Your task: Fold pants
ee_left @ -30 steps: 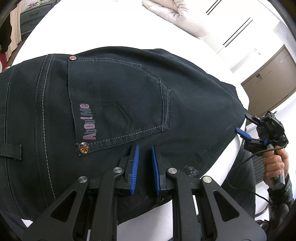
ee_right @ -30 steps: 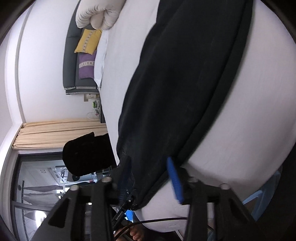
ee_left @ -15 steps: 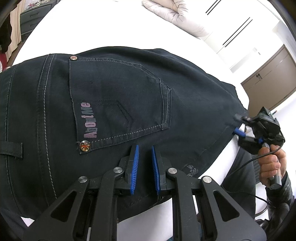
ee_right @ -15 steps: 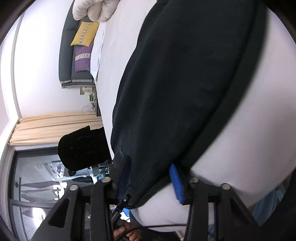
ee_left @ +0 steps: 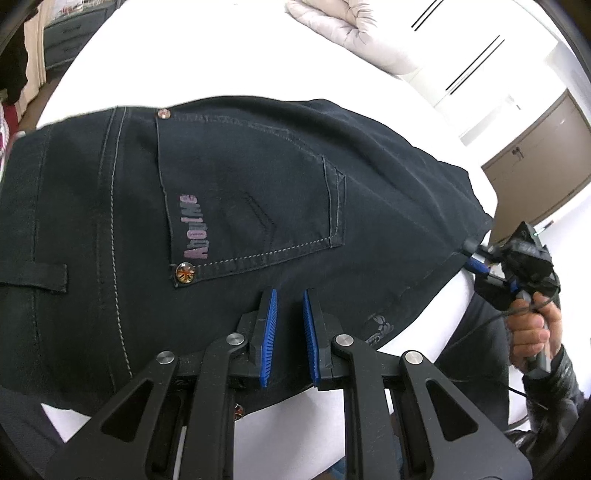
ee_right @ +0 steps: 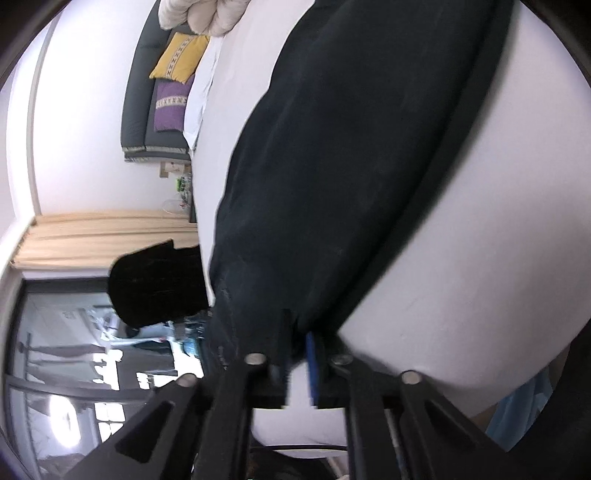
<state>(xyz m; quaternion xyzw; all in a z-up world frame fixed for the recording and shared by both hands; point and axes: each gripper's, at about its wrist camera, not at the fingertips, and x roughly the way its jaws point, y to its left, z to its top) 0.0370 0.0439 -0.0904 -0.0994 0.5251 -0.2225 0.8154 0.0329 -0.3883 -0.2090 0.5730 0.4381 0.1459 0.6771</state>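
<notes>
Dark navy pants (ee_left: 258, 206) lie flat on a white bed (ee_left: 207, 48), back pocket with a pink logo facing up. My left gripper (ee_left: 289, 295) hovers just above the seat of the pants near the waistband, its blue pads a narrow gap apart with no cloth between them. My right gripper (ee_left: 474, 256) sits at the pants' right edge at the bed's side. In the right wrist view the right gripper (ee_right: 297, 339) has closed on the edge of the pants (ee_right: 351, 166).
A pale rolled duvet (ee_left: 351, 33) lies at the far end of the bed. A brown cabinet (ee_left: 539, 166) stands to the right. A grey sofa with yellow and purple cushions (ee_right: 173, 88) is against the wall.
My right gripper has moved in onto the pants' edge and closed from wide open. The left gripper has stayed in place.
</notes>
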